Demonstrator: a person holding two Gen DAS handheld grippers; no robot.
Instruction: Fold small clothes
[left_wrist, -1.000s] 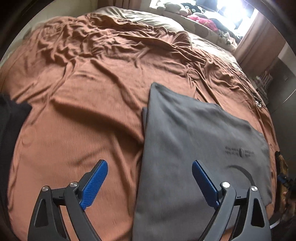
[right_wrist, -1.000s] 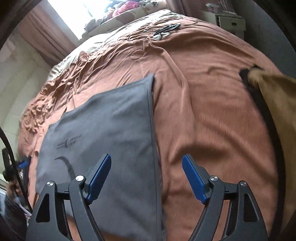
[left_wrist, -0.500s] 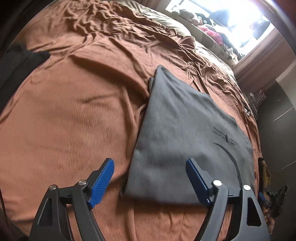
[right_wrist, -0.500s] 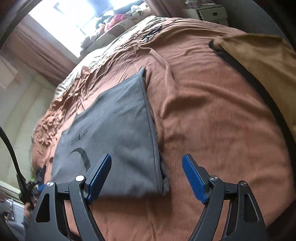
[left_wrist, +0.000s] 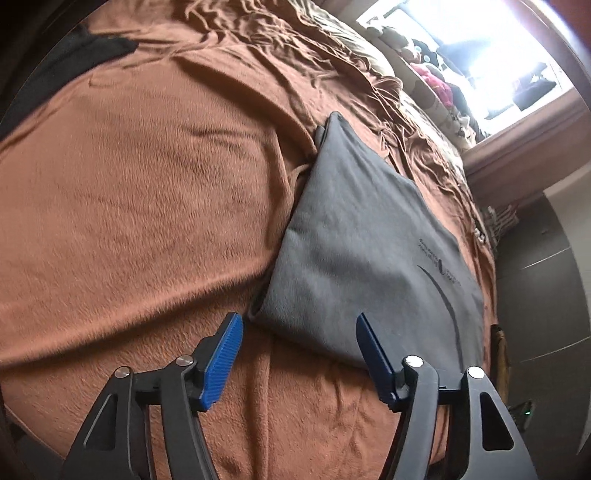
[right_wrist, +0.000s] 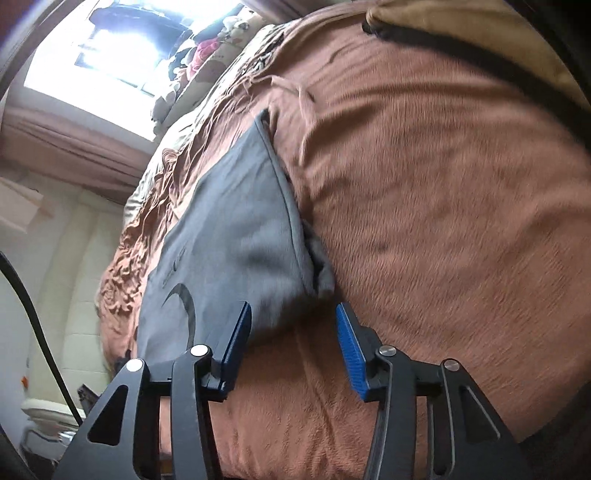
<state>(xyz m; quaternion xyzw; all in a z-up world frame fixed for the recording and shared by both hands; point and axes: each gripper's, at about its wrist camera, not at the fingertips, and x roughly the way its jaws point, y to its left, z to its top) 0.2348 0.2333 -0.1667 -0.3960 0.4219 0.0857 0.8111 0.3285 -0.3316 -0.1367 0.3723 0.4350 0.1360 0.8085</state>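
A folded grey garment (left_wrist: 369, 251) with a dark printed mark lies flat on a rust-brown bedspread (left_wrist: 147, 221). My left gripper (left_wrist: 297, 328) hovers at its near left corner; the jaws are closing, with the garment's near edge between the blue pads and no pad pressing on it. In the right wrist view the same grey garment (right_wrist: 236, 243) shows its near right corner, bunched. My right gripper (right_wrist: 293, 317) straddles that corner with its jaws closing; the left pad (right_wrist: 238, 339) lies against the cloth edge and the right pad stands clear of it.
A black cloth (left_wrist: 66, 74) lies at the bed's far left. A tan item with black trim (right_wrist: 480, 48) sits at the far right. Pillows and soft toys (left_wrist: 436, 81) line the window end. A dark cable (right_wrist: 33, 317) runs past on the left.
Both grippers have dropped and pulled back to the garment's near edge, rolled, and narrowed their jaws. The garment's near corners now sit between the pads.
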